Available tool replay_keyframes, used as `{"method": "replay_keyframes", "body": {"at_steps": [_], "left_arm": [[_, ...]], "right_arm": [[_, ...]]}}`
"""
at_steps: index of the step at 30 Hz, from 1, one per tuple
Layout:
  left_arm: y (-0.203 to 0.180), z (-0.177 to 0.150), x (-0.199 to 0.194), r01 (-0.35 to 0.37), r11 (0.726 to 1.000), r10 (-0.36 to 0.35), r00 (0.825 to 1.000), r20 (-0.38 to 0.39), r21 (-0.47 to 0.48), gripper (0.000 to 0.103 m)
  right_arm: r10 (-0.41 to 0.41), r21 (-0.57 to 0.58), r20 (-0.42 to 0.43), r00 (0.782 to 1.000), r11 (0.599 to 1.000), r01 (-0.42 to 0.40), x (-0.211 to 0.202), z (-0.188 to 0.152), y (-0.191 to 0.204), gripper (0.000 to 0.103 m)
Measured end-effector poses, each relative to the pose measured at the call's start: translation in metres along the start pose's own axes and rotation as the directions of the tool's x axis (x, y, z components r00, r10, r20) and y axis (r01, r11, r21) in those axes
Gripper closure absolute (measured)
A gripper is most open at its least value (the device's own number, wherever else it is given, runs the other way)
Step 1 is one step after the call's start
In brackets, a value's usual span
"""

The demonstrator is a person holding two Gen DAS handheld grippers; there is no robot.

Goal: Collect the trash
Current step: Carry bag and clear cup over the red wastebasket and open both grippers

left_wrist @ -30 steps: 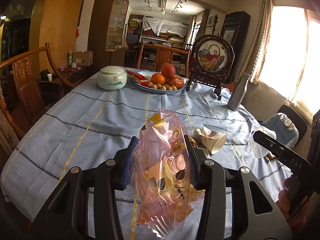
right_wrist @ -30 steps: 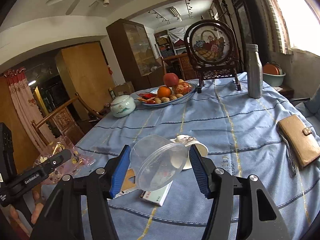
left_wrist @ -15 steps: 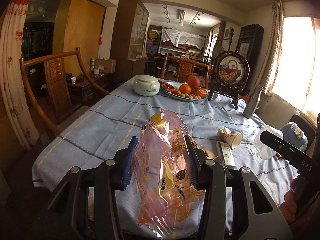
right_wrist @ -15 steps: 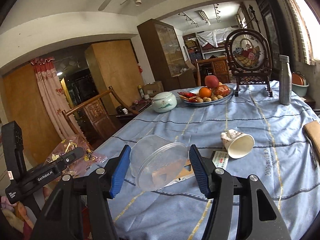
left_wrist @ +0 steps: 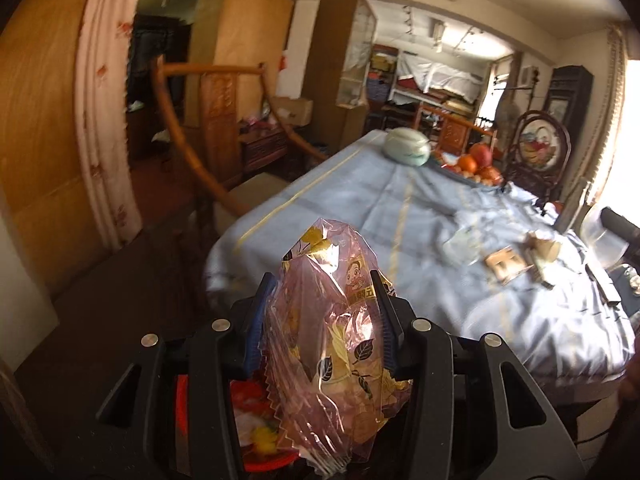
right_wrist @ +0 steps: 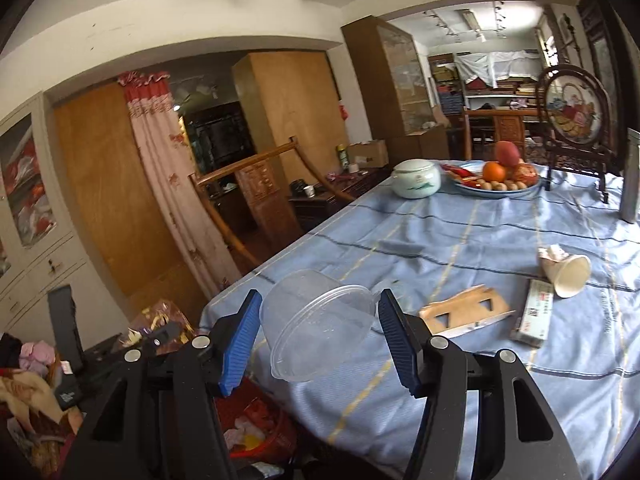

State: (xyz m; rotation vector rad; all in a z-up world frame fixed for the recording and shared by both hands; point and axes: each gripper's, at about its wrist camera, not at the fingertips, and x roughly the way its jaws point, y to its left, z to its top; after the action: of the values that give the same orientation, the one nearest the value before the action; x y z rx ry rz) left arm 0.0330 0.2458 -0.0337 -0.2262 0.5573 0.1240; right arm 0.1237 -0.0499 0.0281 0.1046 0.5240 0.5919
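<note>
My left gripper (left_wrist: 322, 292) is shut on a pink and gold plastic snack bag (left_wrist: 336, 344) and holds it off the table's near-left corner, above a red trash bin (left_wrist: 256, 428) with waste in it. My right gripper (right_wrist: 318, 318) is shut on a clear plastic tub (right_wrist: 316, 324) over the table's near edge. The red bin (right_wrist: 256, 428) shows below it, and the left gripper with the bag (right_wrist: 160, 324) is at lower left. A crumpled paper cup (right_wrist: 566, 272), a cardboard piece (right_wrist: 464, 312) and a small flat box (right_wrist: 534, 314) lie on the blue tablecloth (right_wrist: 460, 240).
A white lidded jar (right_wrist: 416, 178), a fruit plate (right_wrist: 498, 182), a framed round screen (right_wrist: 574, 114) and a steel bottle (right_wrist: 632, 176) stand at the far side. A wooden chair (left_wrist: 224, 128) stands left of the table. Clothes (right_wrist: 28, 376) lie at lower left.
Both grippers have pulled back and left from over the table toward its near-left corner, still holding the bag and the tub. The red bin has come into view below them.
</note>
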Motion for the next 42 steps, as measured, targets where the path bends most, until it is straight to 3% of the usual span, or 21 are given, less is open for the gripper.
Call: {"method": "replay_keyframes", "body": {"at_steps": [6, 7, 8, 10, 14, 18, 22, 27, 30, 32, 42], "left_arm": [[0.06, -0.041, 0.04, -0.038, 0.997, 0.027, 0.985, -0.171, -0.067, 0.055], [0.067, -0.049, 0.047, -0.033, 0.996, 0.016, 0.98, -0.201, -0.084, 0.044], [0.073, -0.055, 0.052, -0.033, 0.994, 0.01, 0.974, -0.226, -0.1, 0.024], [0.09, -0.069, 0.061, -0.065, 0.987, 0.024, 0.964, -0.264, -0.146, 0.009], [0.12, -0.076, 0.066, -0.126, 0.968, 0.058, 0.954, -0.294, -0.215, 0.009], [0.139, -0.07, 0.053, -0.209, 0.95, 0.149, 0.956, -0.253, -0.231, 0.009], [0.154, -0.066, 0.032, -0.293, 0.934, 0.251, 0.946, -0.205, -0.205, 0.009], [0.163, -0.06, 0.02, -0.308, 0.925, 0.271, 0.945, -0.182, -0.221, 0.009], [0.164, -0.059, 0.018, -0.313, 0.923, 0.278, 0.944, -0.176, -0.222, 0.009], [0.163, -0.058, 0.018, -0.323, 0.922, 0.29, 0.942, -0.171, -0.212, 0.009], [0.15, -0.048, 0.02, -0.327, 0.926, 0.301, 0.941, -0.154, -0.187, 0.009]], "right_arm": [[0.036, -0.079, -0.091, 0.995, 0.996, -0.043, 0.037, -0.008, 0.053, 0.044], [0.043, -0.089, -0.104, 0.994, 0.995, -0.052, 0.042, -0.009, 0.06, 0.044], [0.051, -0.098, -0.118, 0.992, 0.993, -0.062, 0.048, -0.01, 0.067, 0.044], [0.067, -0.115, -0.148, 0.987, 0.99, -0.085, 0.062, -0.014, 0.079, 0.044], [0.101, -0.149, -0.219, 0.971, 0.98, -0.136, 0.087, -0.026, 0.107, 0.044], [0.128, -0.175, -0.288, 0.949, 0.967, -0.183, 0.108, -0.041, 0.133, 0.044], [0.15, -0.195, -0.351, 0.924, 0.954, -0.229, 0.132, -0.055, 0.157, 0.044], [0.131, -0.235, -0.404, 0.905, 0.942, -0.241, 0.163, -0.072, 0.179, 0.043], [0.114, -0.227, -0.423, 0.899, 0.947, -0.227, 0.175, -0.079, 0.178, 0.025], [0.139, -0.195, -0.431, 0.892, 0.95, -0.242, 0.174, -0.078, 0.173, 0.023], [0.133, -0.161, -0.355, 0.925, 0.966, -0.201, 0.148, -0.063, 0.147, 0.018]]}}
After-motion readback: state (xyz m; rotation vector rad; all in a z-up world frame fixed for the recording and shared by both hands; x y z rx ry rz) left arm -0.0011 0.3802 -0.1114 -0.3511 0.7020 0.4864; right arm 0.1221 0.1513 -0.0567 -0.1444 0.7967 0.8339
